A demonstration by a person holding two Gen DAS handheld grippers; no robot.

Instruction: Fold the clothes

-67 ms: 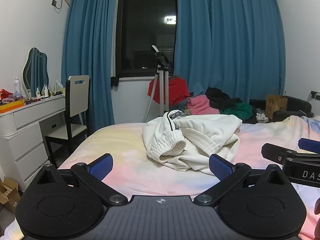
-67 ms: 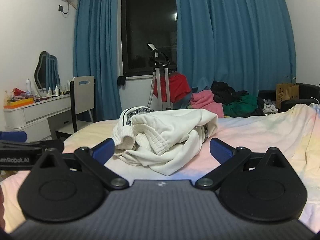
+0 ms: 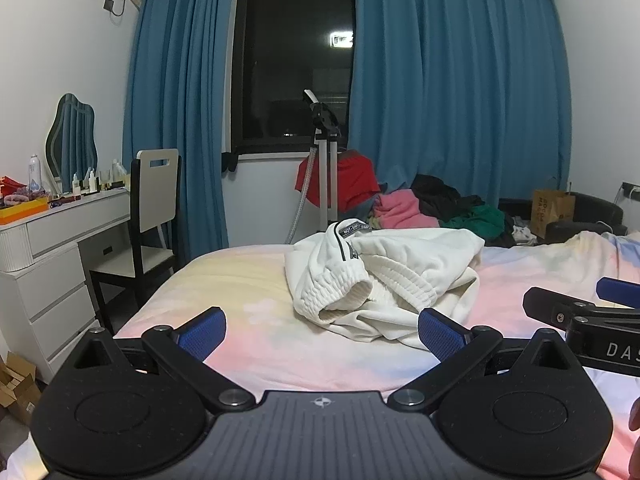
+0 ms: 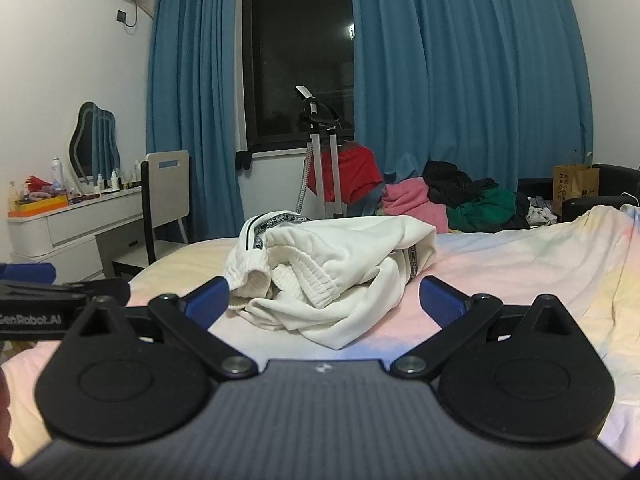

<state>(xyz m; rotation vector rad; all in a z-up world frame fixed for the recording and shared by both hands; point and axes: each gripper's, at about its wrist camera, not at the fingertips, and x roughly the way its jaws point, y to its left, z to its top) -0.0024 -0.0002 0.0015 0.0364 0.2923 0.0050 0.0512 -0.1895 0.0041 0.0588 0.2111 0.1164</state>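
Crumpled white garment [image 3: 384, 276] on pastel bed [image 3: 240, 276]

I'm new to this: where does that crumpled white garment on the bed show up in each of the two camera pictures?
Left wrist view: the crumpled white garment lies centre, slightly right, on the pastel bedsheet, beyond the open fingers.
Right wrist view: it sits centre, slightly left, between the open fingers.
Shared landmark: the red cloth hanging under the dark window, just behind the garment.
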